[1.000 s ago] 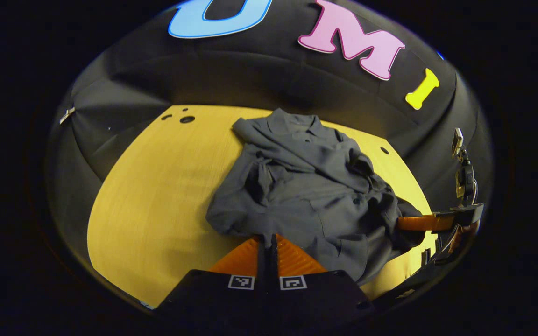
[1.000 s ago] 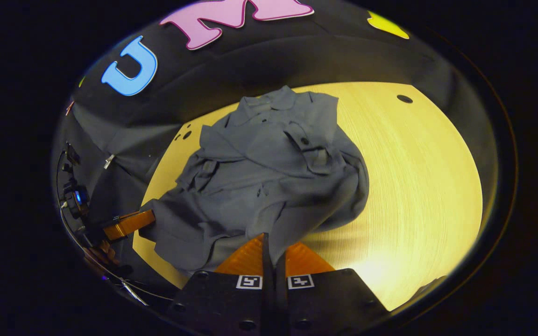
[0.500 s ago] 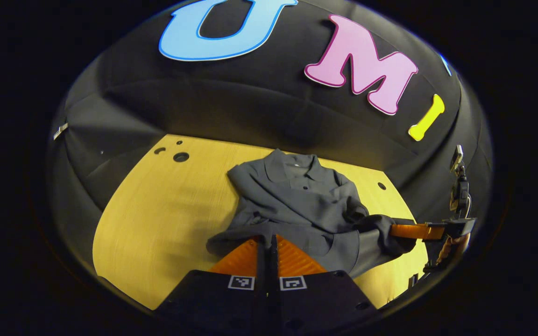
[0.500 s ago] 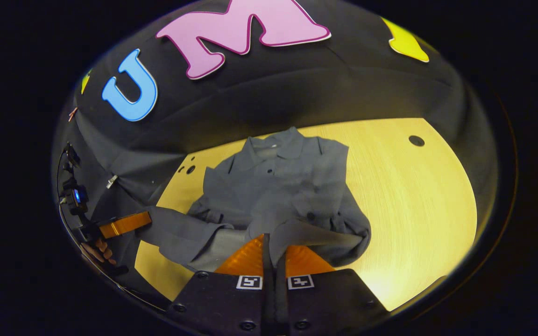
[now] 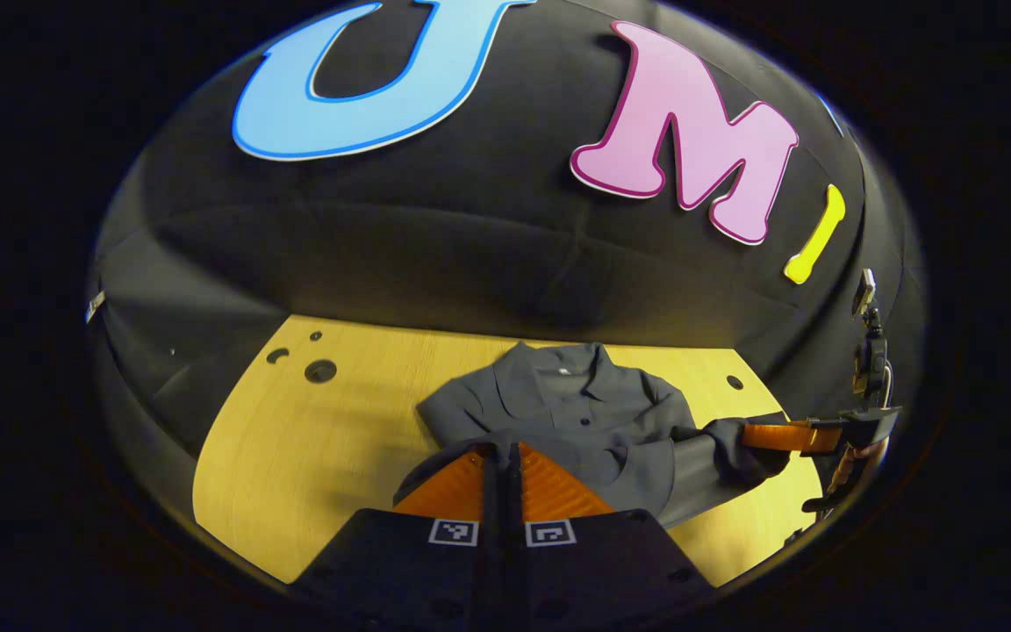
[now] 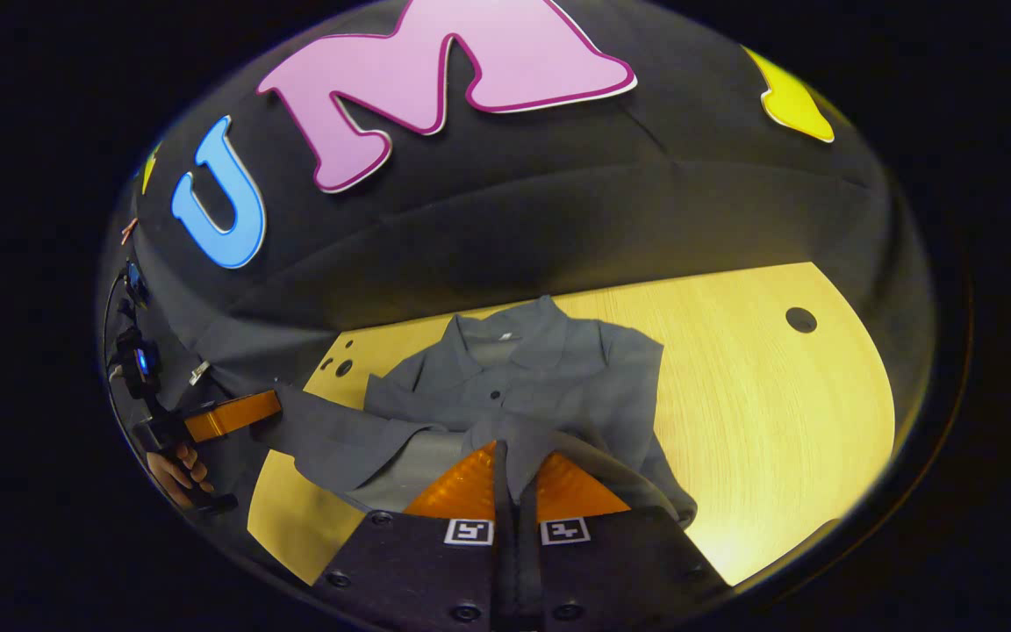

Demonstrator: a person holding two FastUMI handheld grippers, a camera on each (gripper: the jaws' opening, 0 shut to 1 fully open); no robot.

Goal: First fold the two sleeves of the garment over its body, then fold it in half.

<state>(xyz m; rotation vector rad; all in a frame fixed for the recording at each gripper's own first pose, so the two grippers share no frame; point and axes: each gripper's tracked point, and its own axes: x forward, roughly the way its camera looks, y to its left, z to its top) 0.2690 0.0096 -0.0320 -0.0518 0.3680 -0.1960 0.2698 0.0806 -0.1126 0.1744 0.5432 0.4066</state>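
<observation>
A dark grey collared shirt (image 5: 576,408) lies on the yellow wooden table (image 5: 312,439), collar toward the booth wall. Its near hem is lifted off the table and carried over the body. My left gripper (image 5: 502,449) is shut on the hem at one corner. In the left gripper view the right gripper (image 5: 777,434) shows at the right, holding the other corner. My right gripper (image 6: 506,448) is shut on the shirt's hem (image 6: 549,443). In the right gripper view the left gripper (image 6: 233,414) shows at the left with cloth hanging from it; the shirt (image 6: 541,377) spreads beyond.
The table (image 6: 777,412) has bare wood on both sides of the shirt. Small round holes (image 5: 319,370) sit near its far left corner, and one hole (image 6: 800,319) near the far right. A hand (image 6: 174,470) grips the left gripper's handle.
Both grippers have risen and moved toward the collar with the hem, so the lower half of the shirt now hangs lifted over the upper half. Less of the shirt lies flat.
</observation>
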